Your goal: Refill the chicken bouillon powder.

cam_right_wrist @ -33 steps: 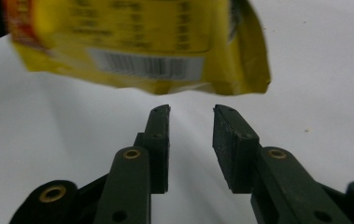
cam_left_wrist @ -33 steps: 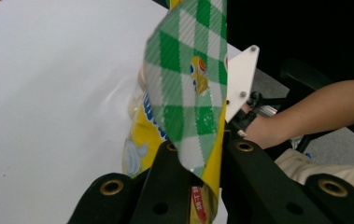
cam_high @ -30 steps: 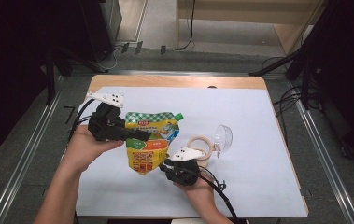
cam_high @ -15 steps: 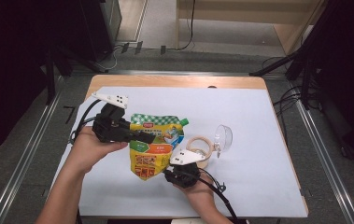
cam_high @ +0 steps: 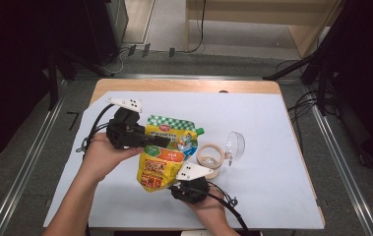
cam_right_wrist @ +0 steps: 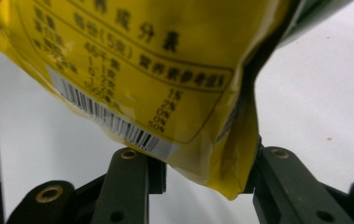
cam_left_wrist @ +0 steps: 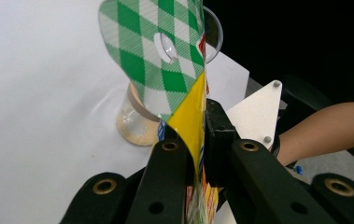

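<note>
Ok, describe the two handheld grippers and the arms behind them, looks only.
Both are black. The left gripper and right gripper each carry a pale three-cornered plate on top with small dark dots, and a black cable trails from each. Their jaws show brass-coloured rivets. The forearms are bare, with no sleeves visible.

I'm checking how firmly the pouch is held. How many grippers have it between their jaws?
2. The left gripper is clamped on the pouch near its checked top; the right gripper has its bottom corner between its jaws, which have just been opening.
</note>
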Action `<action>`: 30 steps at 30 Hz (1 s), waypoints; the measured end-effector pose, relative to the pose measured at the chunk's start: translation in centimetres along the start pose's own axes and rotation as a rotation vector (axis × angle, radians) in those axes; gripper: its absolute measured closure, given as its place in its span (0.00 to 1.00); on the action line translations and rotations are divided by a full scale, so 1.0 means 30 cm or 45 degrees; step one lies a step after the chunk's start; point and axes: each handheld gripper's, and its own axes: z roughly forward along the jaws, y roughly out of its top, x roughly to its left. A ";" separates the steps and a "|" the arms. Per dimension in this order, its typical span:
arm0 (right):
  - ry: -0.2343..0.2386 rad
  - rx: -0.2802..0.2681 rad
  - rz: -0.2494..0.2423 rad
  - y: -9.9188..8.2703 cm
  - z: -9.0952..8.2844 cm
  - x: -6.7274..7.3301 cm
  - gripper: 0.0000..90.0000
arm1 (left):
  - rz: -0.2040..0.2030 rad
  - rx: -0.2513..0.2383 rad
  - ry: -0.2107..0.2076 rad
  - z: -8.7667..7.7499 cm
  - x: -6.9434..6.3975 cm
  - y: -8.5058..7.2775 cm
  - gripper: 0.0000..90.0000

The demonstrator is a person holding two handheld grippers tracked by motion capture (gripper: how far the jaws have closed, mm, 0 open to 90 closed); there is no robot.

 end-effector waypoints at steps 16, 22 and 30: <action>0.089 0.011 0.003 0.002 -0.011 0.040 0.76 | 0.025 0.003 0.020 0.085 -0.009 0.005 0.93; 0.132 0.013 -0.013 0.012 -0.015 0.067 0.79 | 0.023 0.016 0.021 0.115 -0.005 0.003 0.92; 0.167 0.001 -0.024 0.026 -0.024 0.093 0.80 | -0.028 0.012 0.016 0.146 0.001 -0.003 0.90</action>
